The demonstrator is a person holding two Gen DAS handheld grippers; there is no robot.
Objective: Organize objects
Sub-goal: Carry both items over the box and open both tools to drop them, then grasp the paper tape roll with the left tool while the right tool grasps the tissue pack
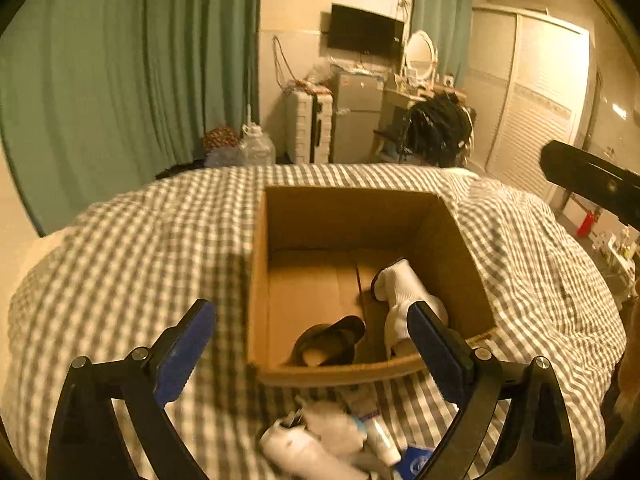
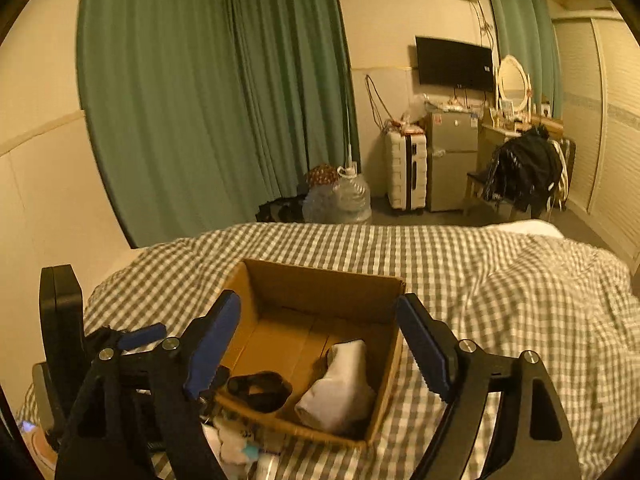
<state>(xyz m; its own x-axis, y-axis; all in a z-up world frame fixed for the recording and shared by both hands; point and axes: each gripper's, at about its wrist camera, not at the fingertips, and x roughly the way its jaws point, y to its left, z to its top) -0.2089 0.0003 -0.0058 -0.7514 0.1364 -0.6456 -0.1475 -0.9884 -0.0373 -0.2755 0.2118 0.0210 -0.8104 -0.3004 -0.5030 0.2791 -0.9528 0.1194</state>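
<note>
An open cardboard box (image 1: 276, 224) sits on a checked bed cover; it also shows in the right wrist view (image 2: 320, 280). Inside lie a white sock bundle (image 1: 404, 292) (image 2: 340, 392) and a black slipper (image 1: 332, 340) (image 2: 260, 392). In front of the box lies a loose pile: white bottles (image 1: 304, 448), a tube (image 1: 376, 424) and a blue packet (image 1: 416, 464). My left gripper (image 1: 312, 356) is open and empty above the box's near wall and the pile. My right gripper (image 2: 316, 352) is open and empty over the box.
The checked bed cover (image 1: 132, 264) (image 2: 500, 288) spreads all around the box. Beyond the bed are green curtains (image 2: 208, 92), water jugs (image 2: 348, 196), a white suitcase (image 2: 406, 172), a small fridge (image 2: 452, 160) and a chair with dark clothes (image 2: 520, 172).
</note>
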